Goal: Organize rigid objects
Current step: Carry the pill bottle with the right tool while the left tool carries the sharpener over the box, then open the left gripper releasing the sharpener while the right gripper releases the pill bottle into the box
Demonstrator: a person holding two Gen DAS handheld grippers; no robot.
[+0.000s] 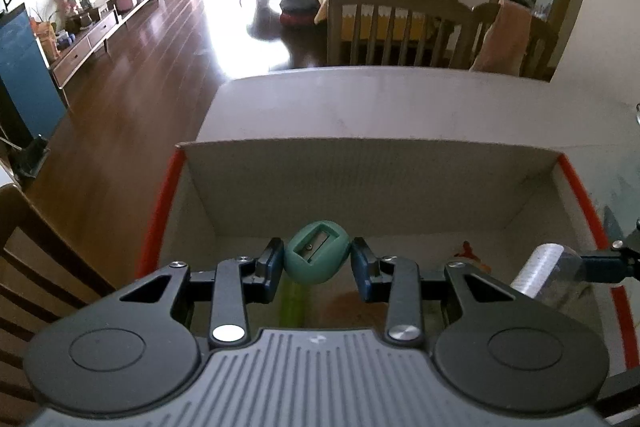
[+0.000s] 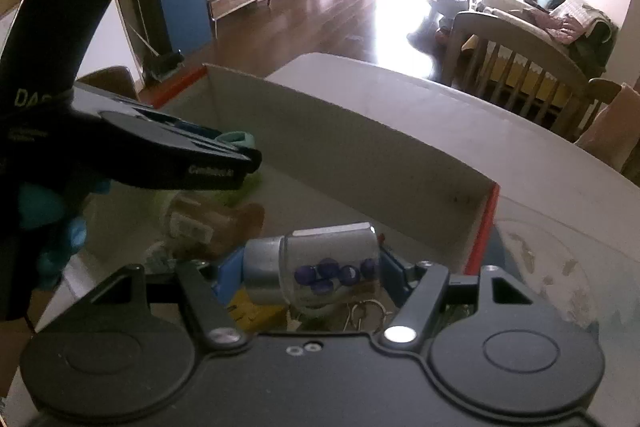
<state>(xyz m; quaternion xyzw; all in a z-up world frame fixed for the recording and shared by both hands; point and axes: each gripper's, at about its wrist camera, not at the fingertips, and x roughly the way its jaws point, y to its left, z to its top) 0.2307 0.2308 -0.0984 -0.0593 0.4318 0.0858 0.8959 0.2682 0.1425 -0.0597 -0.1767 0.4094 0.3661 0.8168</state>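
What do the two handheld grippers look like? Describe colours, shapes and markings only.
Both are black: a ribbed grey-black body, two round discs, and silver-riveted linkage bars. The left gripper has dark blue fingers; the right gripper has brighter blue ones. Pale lettering, partly unreadable, marks the left unit, held by a blue-gloved hand.

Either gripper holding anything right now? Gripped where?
Left gripper pinches the green egg-shaped pencil sharpener across its sides. Right gripper clamps the small silver-capped jar of purple beads, lying sideways, at its two ends.
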